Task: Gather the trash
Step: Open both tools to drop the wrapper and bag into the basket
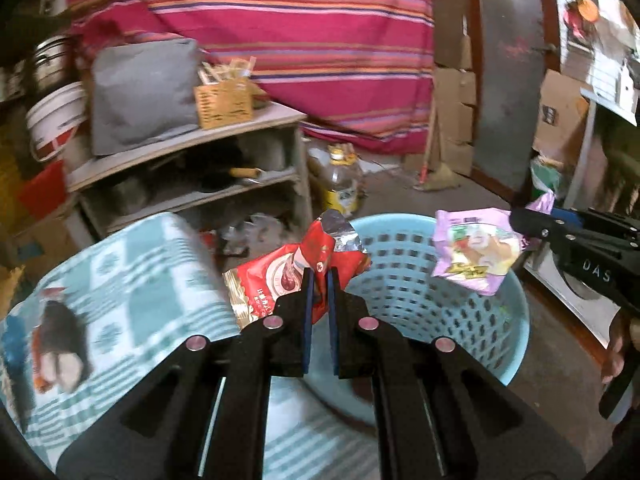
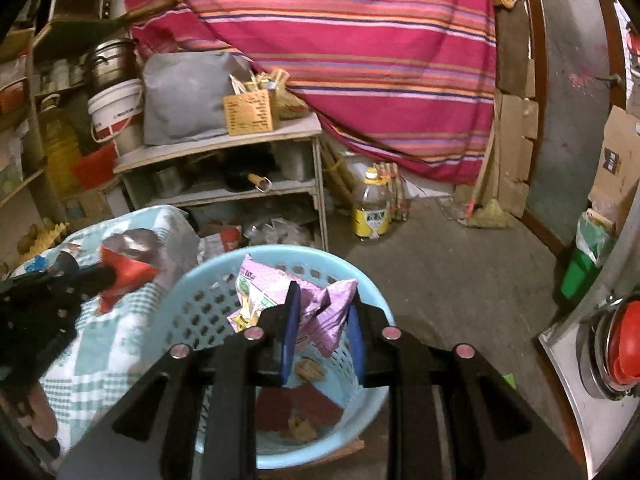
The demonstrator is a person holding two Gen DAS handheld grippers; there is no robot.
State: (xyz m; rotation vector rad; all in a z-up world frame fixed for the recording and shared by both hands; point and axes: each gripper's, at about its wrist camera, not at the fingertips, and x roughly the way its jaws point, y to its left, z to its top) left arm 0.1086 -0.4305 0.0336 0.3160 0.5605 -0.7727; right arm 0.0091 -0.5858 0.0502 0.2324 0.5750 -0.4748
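Two wrappers carried to the basket, ready for dropping.

Left gripper [image 1: 320, 280] clamped on red wrapper [image 1: 296, 276] at the near rim of the blue basket [image 1: 516, 320]; right gripper [image 2: 322, 308] pinching pink wrapper [image 2: 320, 316] directly above the basket's inside. Next, probably: shift left gripper over the opening, then spread both.

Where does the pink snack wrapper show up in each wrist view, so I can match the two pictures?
Left wrist view: the pink wrapper is right of centre, held by the right gripper above the blue basket.
Right wrist view: pink wrapper at lower centre, between that gripper's fingers, over the basket.
Shared landmark: the yellow-labelled bottle on the floor.
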